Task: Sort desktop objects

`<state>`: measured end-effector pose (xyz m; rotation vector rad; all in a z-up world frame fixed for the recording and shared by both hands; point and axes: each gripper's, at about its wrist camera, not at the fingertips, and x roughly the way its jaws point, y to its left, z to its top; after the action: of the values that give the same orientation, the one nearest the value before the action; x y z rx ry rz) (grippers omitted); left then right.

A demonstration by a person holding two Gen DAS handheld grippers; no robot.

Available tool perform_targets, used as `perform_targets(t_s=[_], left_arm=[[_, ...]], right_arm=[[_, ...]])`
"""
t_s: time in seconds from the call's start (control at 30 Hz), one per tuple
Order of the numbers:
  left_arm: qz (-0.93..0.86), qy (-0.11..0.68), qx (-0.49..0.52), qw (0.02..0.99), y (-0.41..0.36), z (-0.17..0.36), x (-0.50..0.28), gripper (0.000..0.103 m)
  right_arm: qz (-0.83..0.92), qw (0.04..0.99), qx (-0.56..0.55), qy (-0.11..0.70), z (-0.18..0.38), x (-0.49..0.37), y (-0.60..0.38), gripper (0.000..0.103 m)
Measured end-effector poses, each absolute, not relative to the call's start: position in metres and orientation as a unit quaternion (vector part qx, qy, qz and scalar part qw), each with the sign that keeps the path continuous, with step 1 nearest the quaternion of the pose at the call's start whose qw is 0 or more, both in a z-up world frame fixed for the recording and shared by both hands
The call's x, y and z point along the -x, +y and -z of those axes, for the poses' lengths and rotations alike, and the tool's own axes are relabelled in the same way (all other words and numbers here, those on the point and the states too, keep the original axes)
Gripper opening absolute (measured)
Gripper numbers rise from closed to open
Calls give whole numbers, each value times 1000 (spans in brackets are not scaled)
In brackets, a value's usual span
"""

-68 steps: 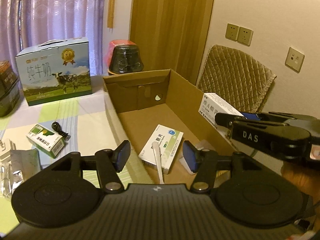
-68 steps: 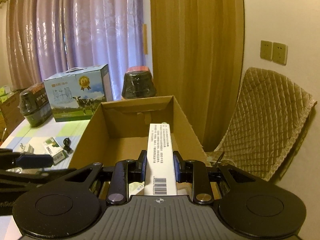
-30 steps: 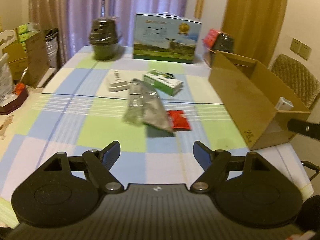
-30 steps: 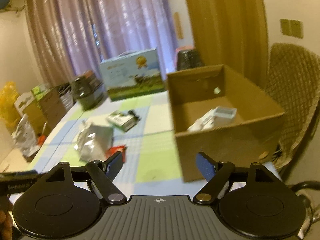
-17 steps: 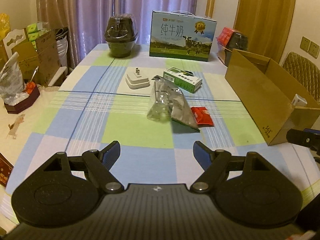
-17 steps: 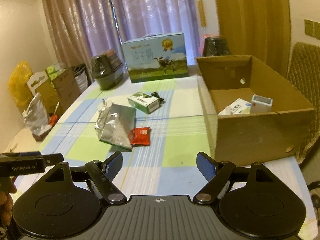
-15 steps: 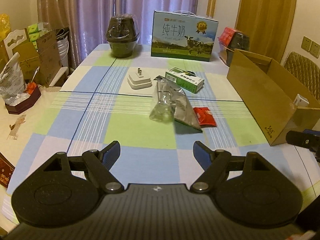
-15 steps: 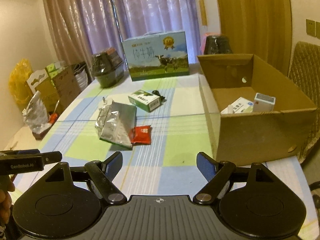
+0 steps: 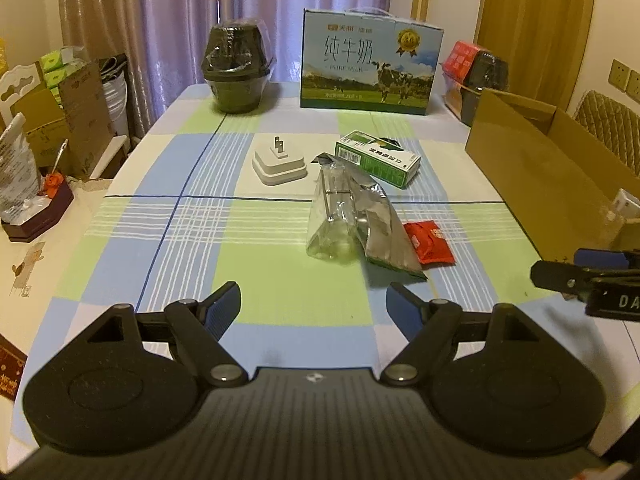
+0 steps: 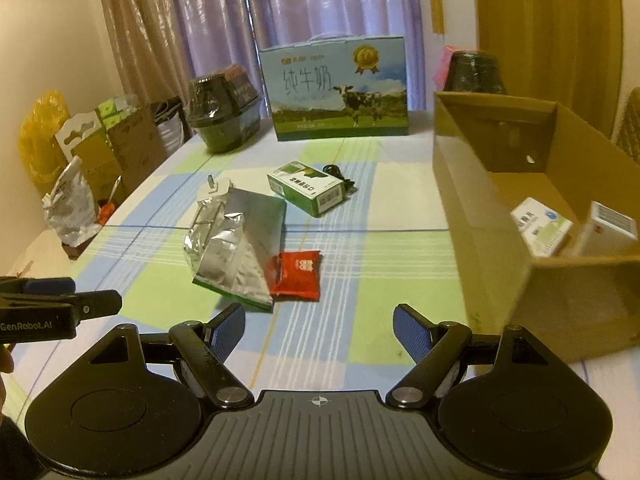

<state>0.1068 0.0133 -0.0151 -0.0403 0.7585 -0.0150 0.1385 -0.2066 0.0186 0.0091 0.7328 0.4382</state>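
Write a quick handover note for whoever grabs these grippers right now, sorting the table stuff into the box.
Left hand-held gripper: open, empty. Right hand-held gripper: open, empty.
Done: two white boxes lie in the cardboard box at the table's right.
Left on the table: red packet, foil bag, green box, white plug adapter and a black cable behind the green box.

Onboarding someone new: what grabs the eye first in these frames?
Likely the big milk carton with its cow picture, at the table's far edge. Then the crumpled foil bag mid-table with a red packet beside it, and the open cardboard box on the right.
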Motion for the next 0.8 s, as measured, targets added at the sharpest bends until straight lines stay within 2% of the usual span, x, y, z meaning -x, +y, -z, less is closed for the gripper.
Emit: perform_targets(t_s=[0.2,0.37,0.7,0.8], left_arm=[[12,368,10,930,16,21,-143,75],[33,368,7,929,12,25,-174,65],[61,385,1,921,5,53,-224,60],[67,387,2,920,6,58,-231,48]], right_arm=[[-210,905,0,369,-2,-166,-195,78],[-212,904,0,373,8,-184,-187,78],[-219,896,15,386,32,-214,-168,78],[-224,894,16,388,37,-220,-165,78]])
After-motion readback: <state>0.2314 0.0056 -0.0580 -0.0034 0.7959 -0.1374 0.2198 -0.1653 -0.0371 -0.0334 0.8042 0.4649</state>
